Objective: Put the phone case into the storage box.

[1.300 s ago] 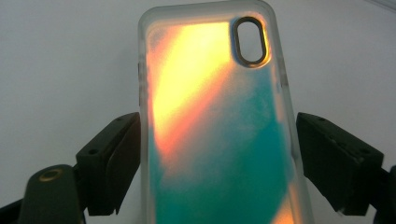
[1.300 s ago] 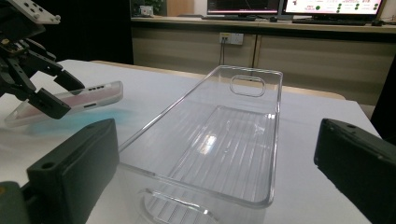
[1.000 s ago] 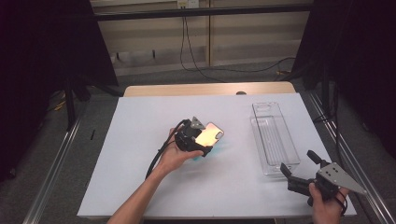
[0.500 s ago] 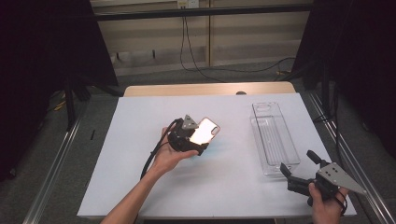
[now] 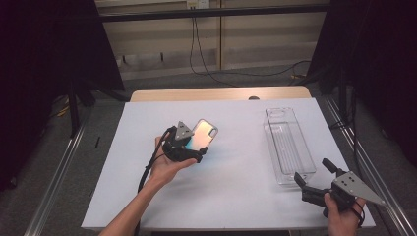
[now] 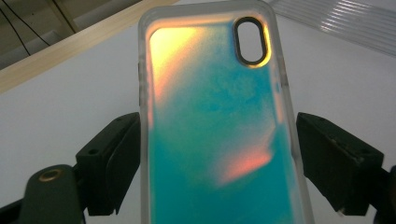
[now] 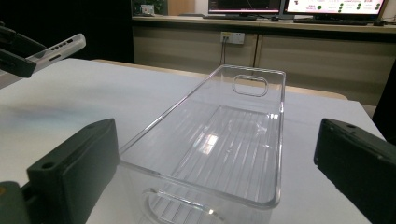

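A: High view: white table (image 5: 236, 187) evenly bright from overhead, dark curtains either side, soft grain, faint shadows.

B: Glare?

A: Phone case (image 6: 215, 121) shimmers orange and teal in the left gripper view, close and slightly soft. Clear bin (image 7: 224, 144) catches a small highlight on its ribbed floor; black jaws blurred at the bottom corners.

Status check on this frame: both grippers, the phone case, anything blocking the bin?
Left gripper shut on phone case, held above table. Right gripper open at clear bin's near end. Bin empty, nothing between.
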{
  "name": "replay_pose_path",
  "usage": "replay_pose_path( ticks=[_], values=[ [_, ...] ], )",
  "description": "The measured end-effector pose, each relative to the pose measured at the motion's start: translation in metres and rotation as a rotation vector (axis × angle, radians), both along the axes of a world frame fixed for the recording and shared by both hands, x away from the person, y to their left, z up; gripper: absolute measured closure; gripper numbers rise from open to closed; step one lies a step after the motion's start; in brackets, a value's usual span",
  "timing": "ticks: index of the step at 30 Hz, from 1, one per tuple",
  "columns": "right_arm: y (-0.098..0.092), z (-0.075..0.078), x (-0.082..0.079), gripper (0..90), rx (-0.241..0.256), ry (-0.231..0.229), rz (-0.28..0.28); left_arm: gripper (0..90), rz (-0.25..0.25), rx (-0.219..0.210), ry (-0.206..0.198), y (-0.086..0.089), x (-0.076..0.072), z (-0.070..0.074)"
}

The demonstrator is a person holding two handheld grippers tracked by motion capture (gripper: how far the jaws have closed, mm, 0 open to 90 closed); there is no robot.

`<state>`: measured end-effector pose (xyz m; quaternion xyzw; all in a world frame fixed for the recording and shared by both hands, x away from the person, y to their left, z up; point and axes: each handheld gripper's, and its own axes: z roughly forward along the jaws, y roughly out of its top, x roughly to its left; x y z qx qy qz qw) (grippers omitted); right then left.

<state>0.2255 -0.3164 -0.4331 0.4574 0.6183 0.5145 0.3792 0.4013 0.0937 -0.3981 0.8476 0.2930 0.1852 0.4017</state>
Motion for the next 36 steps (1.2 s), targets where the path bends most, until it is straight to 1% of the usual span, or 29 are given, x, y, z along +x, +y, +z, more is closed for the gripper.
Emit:
replay_pose_path(
  ticks=[1, 2, 3, 4, 5, 6, 8, 10, 11, 13, 14, 15, 16, 17, 20, 22, 23, 26, 27, 29, 30, 32, 33, 34, 35, 36],
  values=[
    [0.0, 0.0, 0.0, 0.0, 0.0, 0.001, 0.0, 17.0, 0.01, -0.025, -0.004, 0.004, -0.002, 0.002],
    [0.0, 0.0, 0.0, 0.0, 0.0, 0.001, 0.0, 17.0, 0.01, -0.025, -0.004, 0.004, -0.002, 0.002],
    [0.001, 0.0, 0.001, 0.0, 0.004, 0.005, 0.0, 17.0, 0.02, -0.039, -0.014, 0.008, -0.006, 0.005],
    [0.001, 0.0, 0.001, 0.0, 0.004, 0.005, 0.0, 17.0, 0.02, -0.039, -0.014, 0.008, -0.006, 0.005],
    [0.001, 0.0, 0.001, 0.0, 0.014, 0.006, -0.002, 17.1, 0.018, -0.021, -0.026, 0.009, -0.008, 0.007],
    [0.001, 0.0, 0.001, 0.0, 0.019, 0.006, -0.005, 17.0, 0.018, -0.021, -0.026, 0.009, -0.008, 0.007],
    [0.001, 0.0, 0.002, 0.0, 0.025, 0.006, -0.005, 17.0, 0.018, -0.007, -0.045, 0.008, -0.013, 0.01],
    [0.001, 0.0, 0.003, 0.0, 0.031, 0.007, -0.003, 17.0, 0.019, -0.007, -0.05, 0.007, -0.014, 0.01],
    [0.003, 0.0, 0.003, 0.0, 0.028, 0.011, 0.002, 17.1, 0.013, 0.0, -0.062, 0.005, -0.017, 0.01],
    [0.003, 0.0, 0.003, 0.0, 0.026, 0.011, 0.003, 17.0, 0.01, -0.002, -0.061, 0.004, -0.019, 0.009],
    [0.003, 0.0, 0.003, 0.0, 0.027, 0.011, 0.003, 17.1, 0.004, 0.006, -0.065, 0.003, -0.021, 0.009],
    [0.003, 0.0, 0.003, 0.0, 0.026, 0.008, 0.005, 17.1, 0.005, -0.001, -0.072, 0.003, -0.025, 0.006],
    [0.003, 0.001, 0.003, 0.0, 0.027, 0.008, 0.006, 17.0, 0.005, -0.001, -0.072, 0.003, -0.025, 0.006],
    [0.002, 0.001, 0.003, 0.0, 0.023, 0.007, 0.007, 17.0, 0.003, 0.009, -0.067, 0.004, -0.028, 0.004],
    [0.002, 0.001, 0.004, 0.0, 0.018, 0.011, 0.01, 17.1, 0.013, 0.004, -0.065, 0.006, -0.032, 0.0],
    [0.003, 0.001, 0.004, 0.0, 0.018, 0.017, 0.014, 17.1, 0.017, 0.019, -0.07, 0.009, -0.035, -0.002],
    [0.005, 0.003, 0.005, 0.0, 0.024, 0.021, 0.025, 17.1, 0.025, 0.017, -0.073, 0.011, -0.037, -0.002],
    [0.006, 0.004, 0.006, 0.0, 0.024, 0.023, 0.038, 17.1, 0.025, 0.02, -0.081, 0.016, -0.041, -0.003],
    [0.008, 0.005, 0.007, 0.0, 0.021, 0.03, 0.051, 17.0, 0.036, 0.016, -0.089, 0.02, -0.044, -0.004],
    [0.009, 0.005, 0.007, 0.0, 0.023, 0.034, 0.057, 17.0, 0.041, 0.008, -0.092, 0.021, -0.045, -0.005],
    [0.01, 0.005, 0.008, 0.0, 0.031, 0.039, 0.061, 17.0, 0.04, 0.01, -0.093, 0.022, -0.045, -0.005],
    [0.011, 0.005, 0.009, 0.0, 0.037, 0.043, 0.064, 17.0, 0.044, 0.008, -0.098, 0.021, -0.046, -0.008],
    [0.013, 0.008, 0.01, 0.0, 0.036, 0.04, 0.074, 17.0, 0.038, 0.009, -0.087, 0.019, -0.046, -0.01],
    [0.013, 0.008, 0.01, 0.0, 0.036, 0.04, 0.074, 17.0, 0.038, 0.009, -0.087, 0.019, -0.046, -0.01],
    [0.016, 0.011, 0.011, 0.0, 0.035, 0.037, 0.103, 17.0, 0.029, 0.022, -0.085, 0.015, -0.046, -0.011],
    [0.016, 0.011, 0.011, 0.0, 0.035, 0.037, 0.103, 17.0, 0.029, 0.022, -0.085, 0.015, -0.046, -0.011]
  ],
)
